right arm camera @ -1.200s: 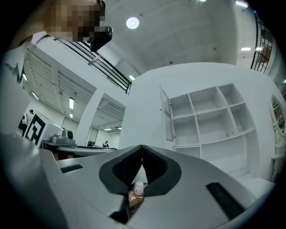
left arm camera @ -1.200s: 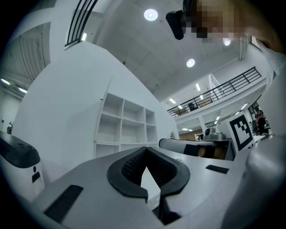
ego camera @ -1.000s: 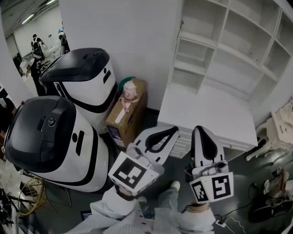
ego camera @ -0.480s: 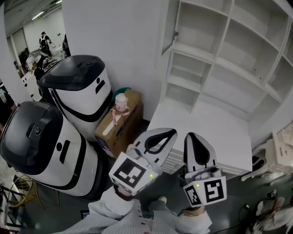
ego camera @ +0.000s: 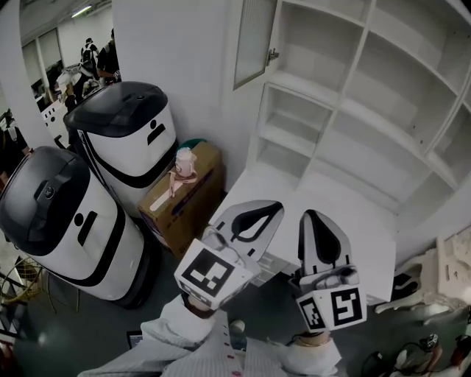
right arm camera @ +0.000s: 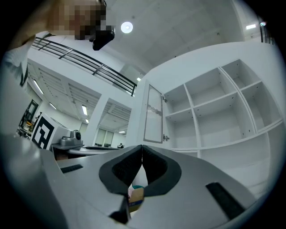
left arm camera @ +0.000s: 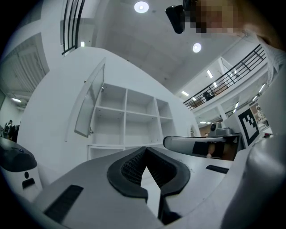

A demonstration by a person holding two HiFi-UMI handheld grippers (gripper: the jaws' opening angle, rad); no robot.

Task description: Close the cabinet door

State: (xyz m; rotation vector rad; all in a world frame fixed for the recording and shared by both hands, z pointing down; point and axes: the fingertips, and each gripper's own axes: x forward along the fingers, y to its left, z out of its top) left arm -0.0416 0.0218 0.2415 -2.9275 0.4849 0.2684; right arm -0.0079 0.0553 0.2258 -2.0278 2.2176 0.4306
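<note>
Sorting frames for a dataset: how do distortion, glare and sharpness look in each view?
Head view: evenly lit, sharp, the cabinet shelves bowed by the wide lens. Left gripper view: fisheye with black corners, a ceiling lamp blooming. Right gripper view: same black corners, cabinet door crisp, its own ceiling lamp glaring.

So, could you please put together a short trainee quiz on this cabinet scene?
1. True or false: the cabinet door is fully closed.
2. Pick one. The shelves hold: A) books, B) boxes, C) nothing that can be seen.
3. In the head view, how many black-topped white machines stand to the left of the cardboard box?

Key: 1 false, the door hangs open at the upper left; 2 C; 3 two.
</note>
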